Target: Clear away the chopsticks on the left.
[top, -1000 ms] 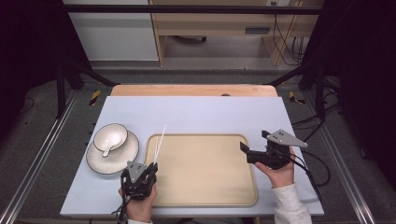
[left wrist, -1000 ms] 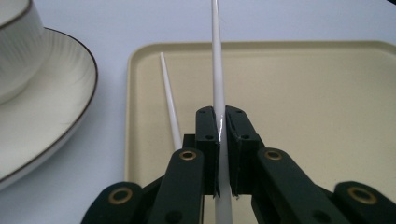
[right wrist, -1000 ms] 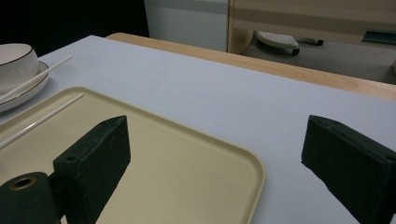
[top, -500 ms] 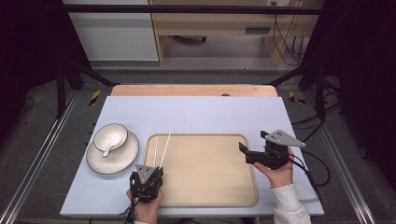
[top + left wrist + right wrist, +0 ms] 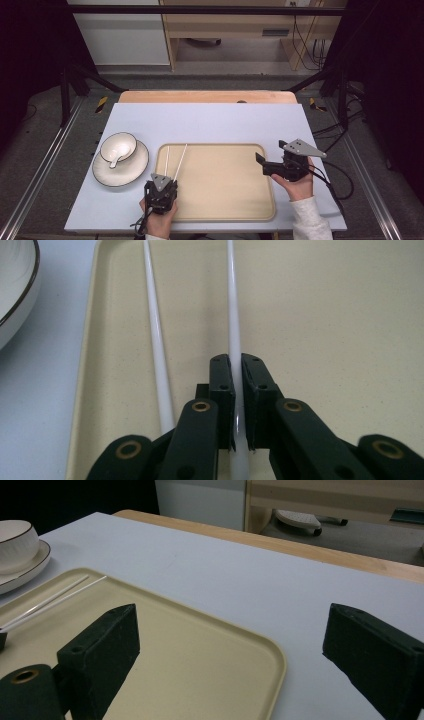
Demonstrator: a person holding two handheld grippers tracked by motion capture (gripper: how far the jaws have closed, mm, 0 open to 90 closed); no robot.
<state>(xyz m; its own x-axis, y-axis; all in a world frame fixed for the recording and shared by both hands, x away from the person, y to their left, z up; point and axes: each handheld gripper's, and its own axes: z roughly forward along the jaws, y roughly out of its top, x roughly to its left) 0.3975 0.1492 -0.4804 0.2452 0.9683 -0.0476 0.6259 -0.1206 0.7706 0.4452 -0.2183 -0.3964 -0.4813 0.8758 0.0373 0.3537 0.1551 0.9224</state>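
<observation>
Landmark: flat beige rectangular plastic tray w/ rounded corners and low rim [image 5: 260, 212], lying near the front edge of a pale blue-grey tabletop [image 5: 215, 120]. On tray, left portion: two thin white chopsticks; left chopstick [image 5: 155, 325] lies flat just inside tray's left rim, right chopstick [image 5: 233, 305] runs beside it, the two spreading slightly toward tray's far edge. Left gripper [image 5: 161, 192], black w/ grey plate on top, held in a hand at tray's front-left edge; jaws nearly closed, clamped on near end of right chopstick, per left gripper view. Right gripper [image 5: 265, 165], black w/ grey three-cornered plate, held in a hand at tray's right rim, pointing in over tray; jaws wide apart, nothing between them. Left of tray, on tabletop: round white saucer w/ dark rim line [image 5: 107, 172], carrying a white bowl w/ dark rim line [image 5: 119, 146]; a white spoon [image 5: 115, 159] lies in bowl, handle over its edge. Beyond tray: bare tabletop, then a strip of light wood table edge [image 5: 207, 96]. Room behind: grey floor [image 5: 235, 57], white cabinet panel [image 5: 120, 35], light wood furniture frame [image 5: 225, 22], black cables at far right, black metal frame legs each side, dark surrounds.
</observation>
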